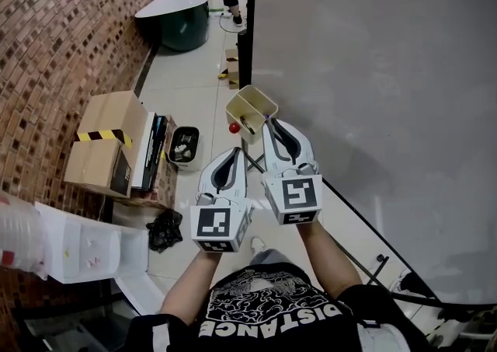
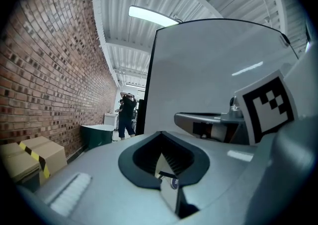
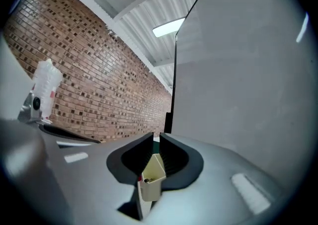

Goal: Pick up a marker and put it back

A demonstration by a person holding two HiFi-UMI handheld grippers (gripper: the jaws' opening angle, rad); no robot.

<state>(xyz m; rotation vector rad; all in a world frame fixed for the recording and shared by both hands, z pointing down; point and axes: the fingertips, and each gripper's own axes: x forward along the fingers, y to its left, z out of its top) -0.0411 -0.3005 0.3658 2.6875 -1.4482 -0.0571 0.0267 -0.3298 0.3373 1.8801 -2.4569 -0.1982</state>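
Indoor, evenly bright, diffuse; soft shadows only. Noted ceiling strip light [image 2: 154, 16] above and beyond the jaws, blown out to white. Noted pale streak of glare on grey panel [image 2: 247, 68] up and right of the jaws. Strong fisheye bending and dark vignetted corners in both gripper views. Shells of left gripper [image 2: 160, 134] and right gripper [image 3: 154, 137] soft nearest the lens. Head view sharp.

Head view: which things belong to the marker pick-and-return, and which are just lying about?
Job: cream plastic bin on the pale grey whiteboard, dark marker inside it, left gripper, right gripper.
Lying about: brown cardboard boxes, black floor basket, dark green tub, black plastic bag.
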